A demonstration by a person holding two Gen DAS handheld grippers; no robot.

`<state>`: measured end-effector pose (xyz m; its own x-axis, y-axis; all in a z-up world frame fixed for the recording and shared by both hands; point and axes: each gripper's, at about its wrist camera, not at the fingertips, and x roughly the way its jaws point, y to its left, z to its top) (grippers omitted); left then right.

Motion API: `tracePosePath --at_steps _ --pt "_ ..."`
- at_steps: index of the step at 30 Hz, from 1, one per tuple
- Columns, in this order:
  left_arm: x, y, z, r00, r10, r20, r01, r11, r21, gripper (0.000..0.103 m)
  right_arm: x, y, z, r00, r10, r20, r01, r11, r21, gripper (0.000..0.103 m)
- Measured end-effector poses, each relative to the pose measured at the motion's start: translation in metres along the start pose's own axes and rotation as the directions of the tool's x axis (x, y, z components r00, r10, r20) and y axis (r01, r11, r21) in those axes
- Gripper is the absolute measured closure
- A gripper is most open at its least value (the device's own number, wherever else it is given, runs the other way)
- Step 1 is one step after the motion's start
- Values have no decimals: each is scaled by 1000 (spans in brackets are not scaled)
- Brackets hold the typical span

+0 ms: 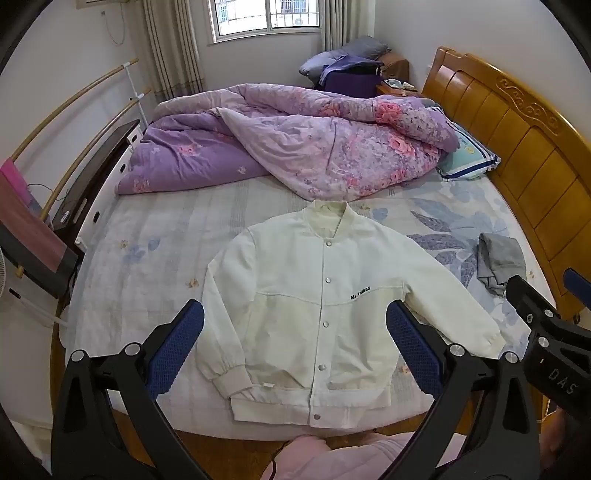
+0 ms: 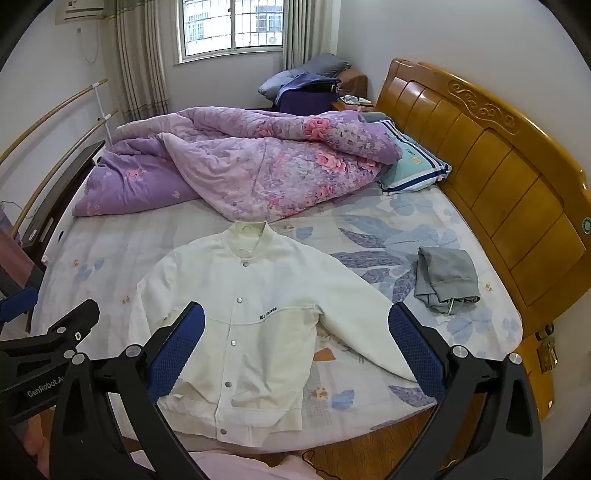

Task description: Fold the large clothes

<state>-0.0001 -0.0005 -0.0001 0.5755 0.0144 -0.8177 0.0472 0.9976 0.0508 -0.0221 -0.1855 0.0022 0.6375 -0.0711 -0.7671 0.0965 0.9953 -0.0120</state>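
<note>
Left wrist view. Looking down on a bedroom: wooden bed (image 1: 524,155) under a floral sheet (image 1: 147,266), purple floral quilt (image 1: 314,147) bunched toward the far side, striped pillow (image 1: 469,162) against the headboard, window (image 1: 264,16) behind. Lying face up on the near half of the sheet: cream snap-front jacket (image 1: 317,295), buttoned, collar pointing away, hem reaching the mattress edge, both sleeves angling outward and down. Sitting well apart to the right: crumpled grey garment (image 1: 498,262). Left gripper (image 1: 295,347) hovering above the lower jacket, jaws spread wide, nothing between the blue pads, not touching cloth. Showing at the right edge: part of the right gripper (image 1: 546,321).

Right wrist view. Seeing the same bed from further right. Jacket (image 2: 258,317) sitting left of centre, its right-hand sleeve stretching toward the near corner. Grey garment (image 2: 447,280) resting near the headboard. Right gripper (image 2: 297,347) hanging over the jacket's side and sleeve, jaws also gaping, empty. Left gripper (image 2: 55,332) partly showing at the left edge.

Handling, judging by looks: soft, light, limp fabric, likely sagging and sliding on the sheet; ribbed cuffs and hem offering thicker pinch points. Suggesting shoulder seam plus cuff for folding each sleeve inward.
</note>
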Motion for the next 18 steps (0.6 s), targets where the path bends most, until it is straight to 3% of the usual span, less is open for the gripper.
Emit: tracePosePath --at_steps 12,18 --pt "0 0 0 1000 1 -1 -1 1000 -4 5 0 13 -2 1000 4 21 -4 1000 -4 7" --pt "0 0 0 1000 0 0 0 1000 -3 5 0 1 6 999 27 24 -26 999 -24 7"
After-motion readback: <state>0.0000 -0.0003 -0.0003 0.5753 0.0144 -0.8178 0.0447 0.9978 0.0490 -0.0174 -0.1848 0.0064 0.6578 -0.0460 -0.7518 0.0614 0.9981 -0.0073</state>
